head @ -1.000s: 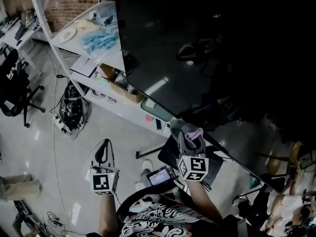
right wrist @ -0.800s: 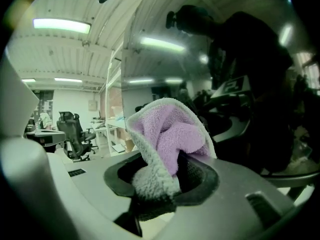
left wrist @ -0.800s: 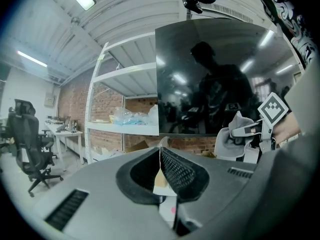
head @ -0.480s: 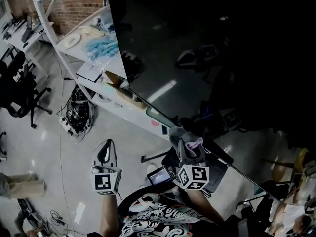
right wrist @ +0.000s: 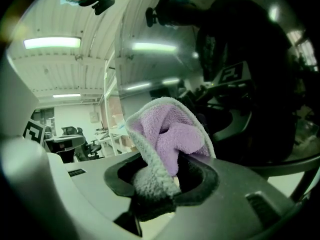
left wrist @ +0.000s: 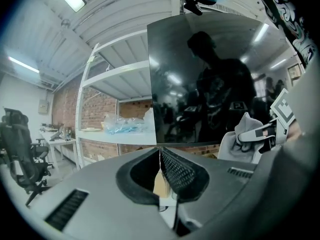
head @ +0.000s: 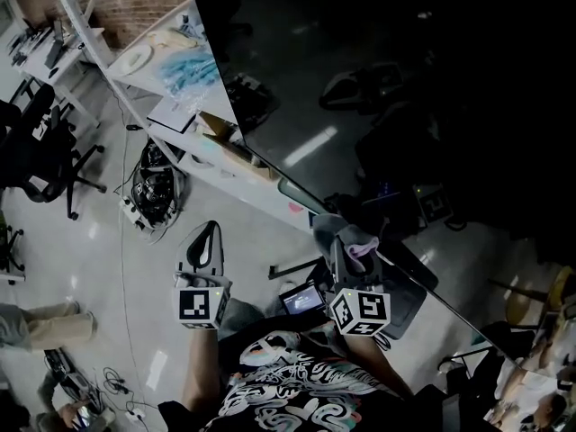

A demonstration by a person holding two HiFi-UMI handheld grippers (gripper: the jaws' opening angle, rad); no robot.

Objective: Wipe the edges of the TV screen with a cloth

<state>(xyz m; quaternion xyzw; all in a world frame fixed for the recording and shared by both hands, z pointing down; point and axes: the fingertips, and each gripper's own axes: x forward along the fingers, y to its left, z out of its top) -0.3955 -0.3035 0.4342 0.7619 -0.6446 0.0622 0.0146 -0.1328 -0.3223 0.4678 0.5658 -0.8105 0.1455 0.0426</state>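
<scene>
The left hand-held gripper (head: pixel 203 246) hangs idle, jaws together on nothing, while the right hand-held gripper (head: pixel 353 252), clamped on the purple cloth (right wrist: pixel 170 136), sits by the lower edge of the TV screen (head: pixel 360 79) just ahead, seemingly mid-wipe and needing a steady slide along it.

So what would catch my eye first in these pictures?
The huge dark TV screen fills the upper right of the head view and mirrors the room. Close to its lower edge, the right hand-held gripper clamps a purple and grey cloth. The left hand-held gripper hangs shut and empty off to the left, above the pale floor.
</scene>
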